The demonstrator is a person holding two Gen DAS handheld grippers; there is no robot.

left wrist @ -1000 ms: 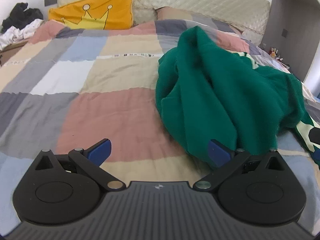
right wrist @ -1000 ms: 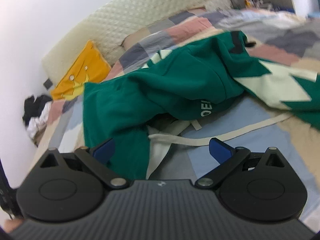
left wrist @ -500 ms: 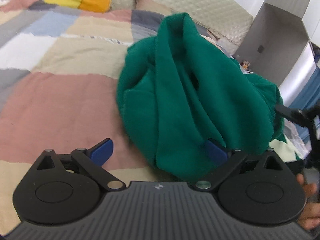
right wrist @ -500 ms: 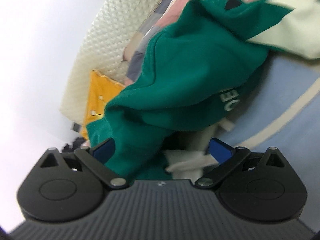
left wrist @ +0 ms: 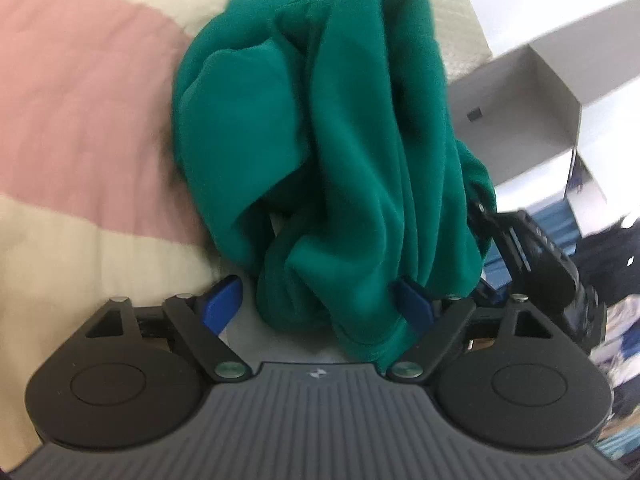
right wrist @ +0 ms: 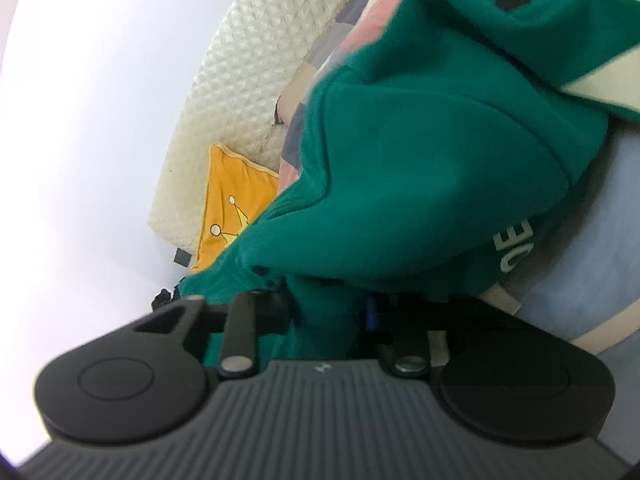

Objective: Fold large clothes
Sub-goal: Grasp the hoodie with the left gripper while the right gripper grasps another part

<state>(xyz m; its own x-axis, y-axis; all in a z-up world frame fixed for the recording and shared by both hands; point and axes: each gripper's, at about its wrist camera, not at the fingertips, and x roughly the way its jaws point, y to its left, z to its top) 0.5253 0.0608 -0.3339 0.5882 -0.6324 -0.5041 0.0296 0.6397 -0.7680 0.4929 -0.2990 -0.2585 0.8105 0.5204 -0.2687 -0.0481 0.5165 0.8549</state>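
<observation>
A crumpled green sweatshirt (left wrist: 360, 128) with cream patches and lettering lies heaped on the patchwork bedspread (left wrist: 80, 80). My left gripper (left wrist: 316, 306) is low at its near end and its jaws are closing. A fold of green fabric lies between them, against the right blue pad, while the left pad (left wrist: 222, 304) stands clear. In the right wrist view the green sweatshirt (right wrist: 420, 168) fills the middle. My right gripper (right wrist: 328, 312) has its jaws closing, drawn close together with a bunch of the fabric pinched between them. The right gripper (left wrist: 528, 248) also shows in the left wrist view, at the heap's right side.
A quilted cream headboard (right wrist: 260, 60) and a yellow crown cushion (right wrist: 232, 208) sit at the bed's head. A grey open-fronted cabinet (left wrist: 528, 96) stands beyond the bed, with dark and light clothes piled (left wrist: 616, 264) at the far right. A white wall (right wrist: 80, 120) runs alongside.
Both grippers dropped in closer to the green sweatshirt and rolled. The right jaws went from wide apart to nearly together on the fabric. The left jaws narrowed around a fold.
</observation>
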